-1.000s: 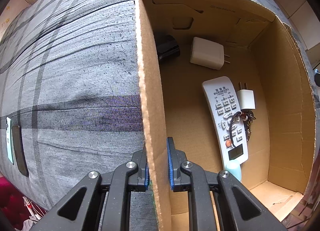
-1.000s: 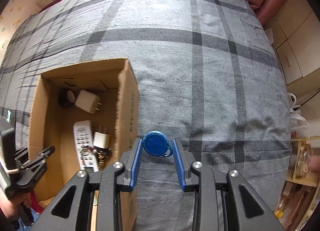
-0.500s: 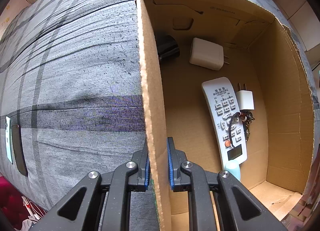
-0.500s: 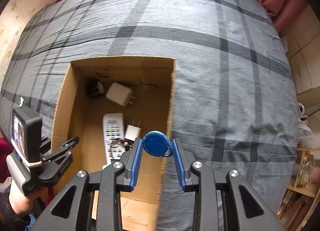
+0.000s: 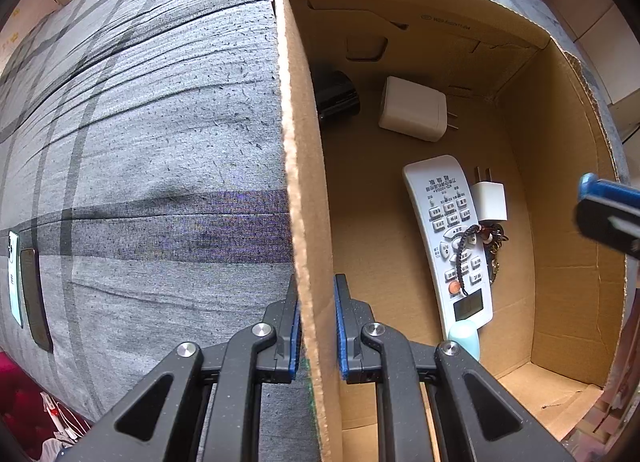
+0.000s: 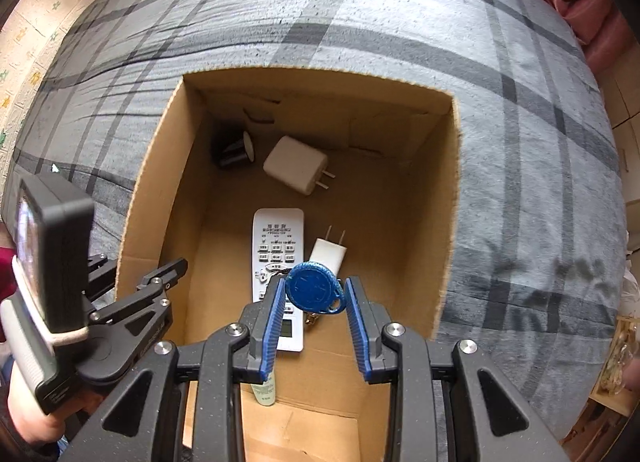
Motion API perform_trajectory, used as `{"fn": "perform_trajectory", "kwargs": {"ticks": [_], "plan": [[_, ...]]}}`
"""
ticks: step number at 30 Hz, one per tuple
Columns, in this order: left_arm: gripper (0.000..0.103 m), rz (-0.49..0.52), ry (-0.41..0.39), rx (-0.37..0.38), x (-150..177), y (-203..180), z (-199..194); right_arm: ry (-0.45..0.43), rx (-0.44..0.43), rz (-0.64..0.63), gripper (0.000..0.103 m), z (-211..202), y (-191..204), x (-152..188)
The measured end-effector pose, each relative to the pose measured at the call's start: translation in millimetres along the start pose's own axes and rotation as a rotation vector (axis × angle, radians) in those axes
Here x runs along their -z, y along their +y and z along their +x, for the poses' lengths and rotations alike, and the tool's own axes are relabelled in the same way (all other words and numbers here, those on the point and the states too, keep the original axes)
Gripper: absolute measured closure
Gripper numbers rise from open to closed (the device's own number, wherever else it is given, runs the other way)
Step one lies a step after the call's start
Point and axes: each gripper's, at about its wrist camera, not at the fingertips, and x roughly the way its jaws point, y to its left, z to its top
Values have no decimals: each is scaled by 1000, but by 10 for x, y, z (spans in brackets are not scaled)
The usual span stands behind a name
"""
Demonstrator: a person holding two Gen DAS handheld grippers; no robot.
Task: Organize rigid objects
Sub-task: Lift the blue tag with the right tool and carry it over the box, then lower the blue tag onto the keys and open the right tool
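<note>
Clamping the cardboard box's (image 5: 308, 182) left wall between its blue pads, your left gripper (image 5: 316, 326) is pinched tight on that thin board and points straight down. Your right gripper (image 6: 316, 302) grasps a round blue key fob (image 6: 314, 289) between its pads and hangs over the open box, so the fob sits above the lower end of the white remote (image 6: 278, 250). On the box floor, nearest you, a pale green tube (image 6: 264, 388) lies at the foot of the remote; a dark corded keychain (image 5: 478, 240) rests across the remote's buttons, and a small white plug (image 6: 330, 252) lies just beside the remote on its right. Farther in, a larger white charger (image 6: 296, 170) lies flat with its prongs pointing right, and a dark cylindrical object (image 6: 234, 150) sits in the far left corner. Around the box spreads a grey plaid bedspread (image 6: 520, 142), and a phone (image 5: 30, 294) lies near its left edge.
</note>
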Motion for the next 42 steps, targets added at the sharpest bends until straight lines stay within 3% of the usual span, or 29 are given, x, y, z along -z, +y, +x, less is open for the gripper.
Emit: {"fn": "perform_trajectory", "kwargs": {"ticks": [23,27,38,42], "plan": [[88,-5,0,4,-21,22,-13,31,5,43,68,595,105,79],[88,-5,-1,4,-15,22,-14,6,2,50,43,556,62,82],[88,10,-2,-3,0,-16,-12,-53,23,26,38,349,147,80],[88,13,-3,-5,8,-38,-11,-63,26,33,32,272,154,41]]}}
